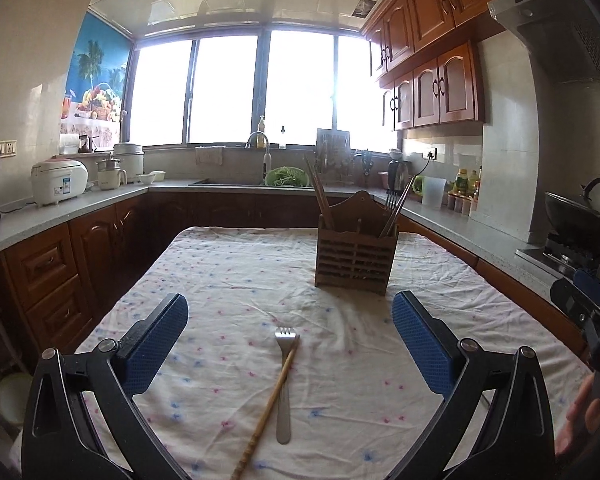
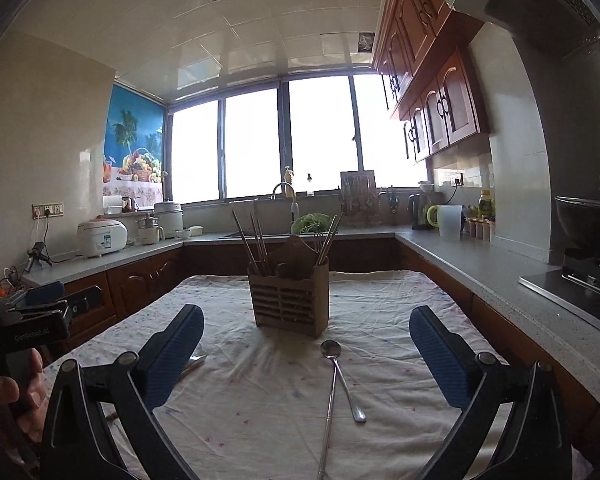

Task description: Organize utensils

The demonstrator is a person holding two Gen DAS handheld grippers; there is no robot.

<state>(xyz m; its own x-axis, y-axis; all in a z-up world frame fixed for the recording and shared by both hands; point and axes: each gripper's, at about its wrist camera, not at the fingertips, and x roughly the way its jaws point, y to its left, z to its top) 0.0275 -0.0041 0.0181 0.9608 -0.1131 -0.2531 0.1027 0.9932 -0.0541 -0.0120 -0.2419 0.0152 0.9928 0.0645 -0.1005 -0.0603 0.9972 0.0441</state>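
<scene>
Both tongs, left tongs (image 1: 290, 334) and right tongs (image 2: 306, 344), are gaping wide and empty, approaching the counter (image 1: 204, 272). The fork (image 1: 285, 376) and chopstick (image 1: 270, 400) are lying crossed between the left pads, the spoon (image 2: 342, 376) between the right, with the holder (image 1: 356, 256) at twelve o'clock. Next, I judge, each needs lowering and closing on a handle.

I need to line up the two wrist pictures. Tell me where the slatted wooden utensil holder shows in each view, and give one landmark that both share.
Left wrist view: the slatted wooden utensil holder stands right of centre on the floral tablecloth, beyond the metal fork.
Right wrist view: the holder stands near centre, just behind the metal spoon.
Shared landmark: the curved sink faucet under the window.
</scene>
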